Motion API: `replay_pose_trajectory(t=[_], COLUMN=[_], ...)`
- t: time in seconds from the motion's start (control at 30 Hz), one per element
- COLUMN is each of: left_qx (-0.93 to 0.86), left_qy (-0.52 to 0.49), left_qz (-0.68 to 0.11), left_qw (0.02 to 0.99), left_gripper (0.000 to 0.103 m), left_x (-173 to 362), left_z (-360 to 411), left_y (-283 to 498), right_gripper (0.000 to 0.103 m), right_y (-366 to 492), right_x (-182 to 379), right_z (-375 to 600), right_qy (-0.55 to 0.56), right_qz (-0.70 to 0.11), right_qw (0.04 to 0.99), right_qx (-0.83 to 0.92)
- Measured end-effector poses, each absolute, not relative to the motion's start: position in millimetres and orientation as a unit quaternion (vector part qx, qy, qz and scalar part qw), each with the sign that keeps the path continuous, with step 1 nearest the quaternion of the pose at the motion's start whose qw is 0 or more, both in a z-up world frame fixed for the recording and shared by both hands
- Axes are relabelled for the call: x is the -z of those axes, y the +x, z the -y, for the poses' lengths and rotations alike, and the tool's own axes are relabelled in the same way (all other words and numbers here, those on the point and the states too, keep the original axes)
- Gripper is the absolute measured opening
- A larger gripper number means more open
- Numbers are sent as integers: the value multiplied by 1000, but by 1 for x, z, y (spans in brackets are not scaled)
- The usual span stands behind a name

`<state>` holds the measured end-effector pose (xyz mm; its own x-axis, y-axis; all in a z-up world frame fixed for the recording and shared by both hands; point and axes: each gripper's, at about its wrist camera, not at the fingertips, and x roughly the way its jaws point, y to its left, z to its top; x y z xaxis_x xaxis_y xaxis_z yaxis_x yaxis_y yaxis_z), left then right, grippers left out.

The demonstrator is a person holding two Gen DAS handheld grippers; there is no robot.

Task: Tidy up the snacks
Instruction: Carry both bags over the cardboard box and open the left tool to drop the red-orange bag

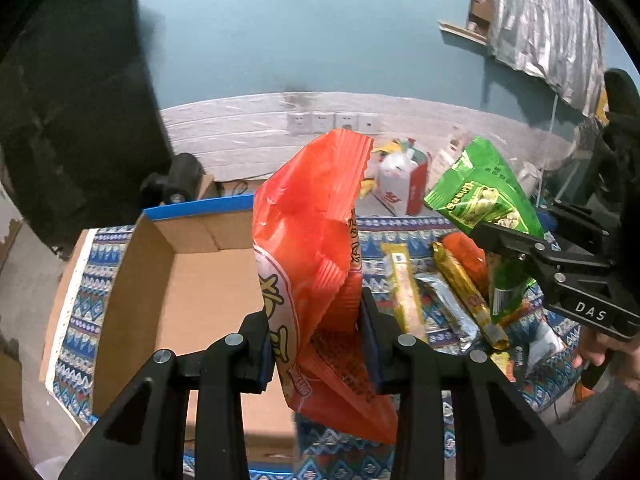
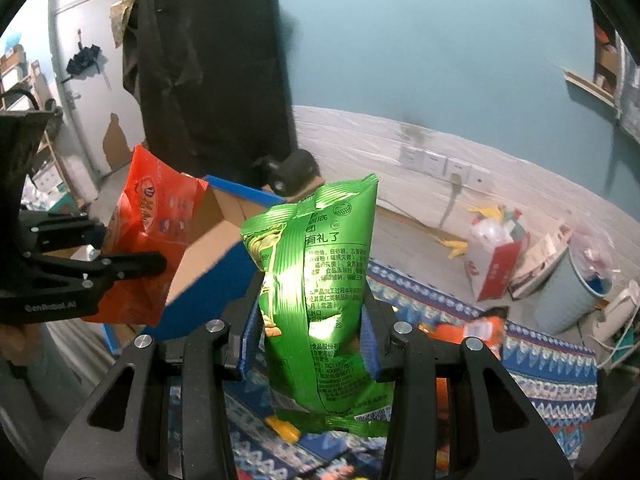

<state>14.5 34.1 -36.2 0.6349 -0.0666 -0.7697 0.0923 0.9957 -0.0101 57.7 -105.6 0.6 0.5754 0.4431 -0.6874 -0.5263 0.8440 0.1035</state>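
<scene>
Above the surface (image 1: 404, 236): two tools are each holding one snack bag in the air.
Left tool (image 1: 318, 354): its jaws are clamping one red bag (image 1: 312, 240), beside the open side of one cardboard box (image 1: 208, 276).
Right tool (image 2: 310, 340): its jaws are gripping one green bag (image 2: 324, 280) upright.
Patterned cloth (image 1: 400, 226): at least three long snack bars (image 1: 404, 292) are lying side by side.
Box: its floor is showing bare cardboard.
</scene>
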Motion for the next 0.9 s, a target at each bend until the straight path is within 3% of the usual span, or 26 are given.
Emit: replay_pose_trajectory(t=[0.9], left_qx=[-62], left_qy=[-60], left_qz=[-480], left_qw=[873], left_gripper=[37], left_x=[98], left_z=[-164], left_y=[28], right_gripper=[40], right_y=[93], right_x=[18], right_z=[-33], right_qy=[-63], right_qz=[-393], right_qw=[847], right_qx=[-352])
